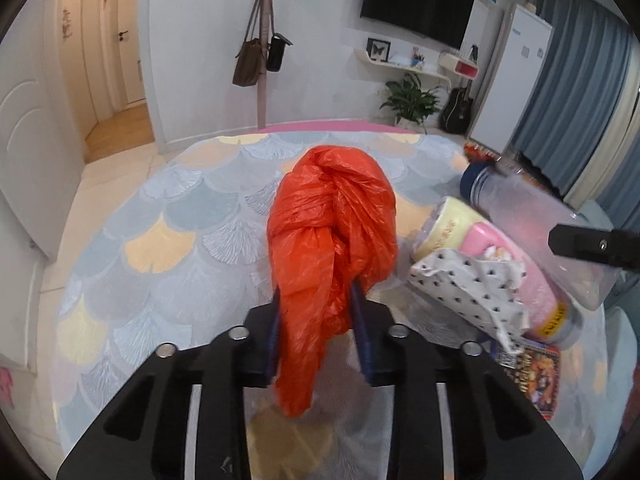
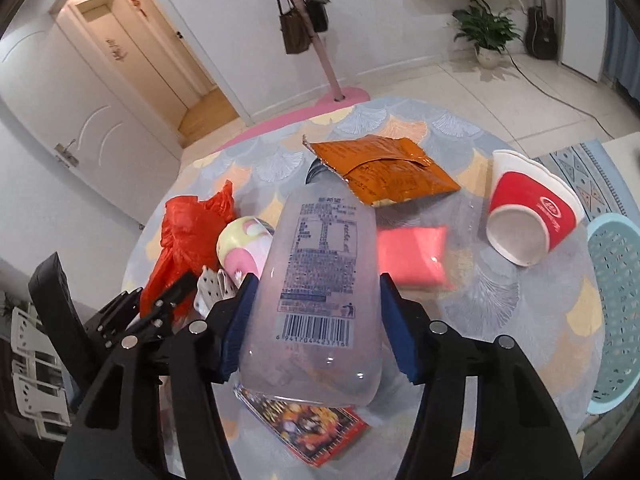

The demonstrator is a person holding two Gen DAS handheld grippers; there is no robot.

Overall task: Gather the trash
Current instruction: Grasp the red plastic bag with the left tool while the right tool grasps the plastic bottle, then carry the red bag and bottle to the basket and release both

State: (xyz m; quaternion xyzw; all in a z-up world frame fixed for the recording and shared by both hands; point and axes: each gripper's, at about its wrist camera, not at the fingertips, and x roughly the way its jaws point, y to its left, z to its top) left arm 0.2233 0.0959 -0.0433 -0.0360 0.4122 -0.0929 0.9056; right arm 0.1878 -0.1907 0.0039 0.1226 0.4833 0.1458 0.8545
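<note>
My left gripper (image 1: 318,296) is shut on a knotted orange plastic bag (image 1: 334,220), held above the round table (image 1: 160,208); the bag also shows in the right wrist view (image 2: 188,236). My right gripper (image 2: 314,308) is shut on a clear plastic bottle (image 2: 320,276) with a dark cap, held lengthwise above the table; the bottle also shows in the left wrist view (image 1: 532,220). The left gripper's body (image 2: 132,320) shows at the left of the right wrist view.
On the table lie a pink-and-yellow cup (image 1: 492,252), a spotted crumpled tissue (image 1: 468,292), an orange snack wrapper (image 2: 384,168), a red paper cup on its side (image 2: 528,220), a pink packet (image 2: 412,256) and a colourful wrapper (image 2: 308,428). A light-blue basket (image 2: 616,300) stands at the right.
</note>
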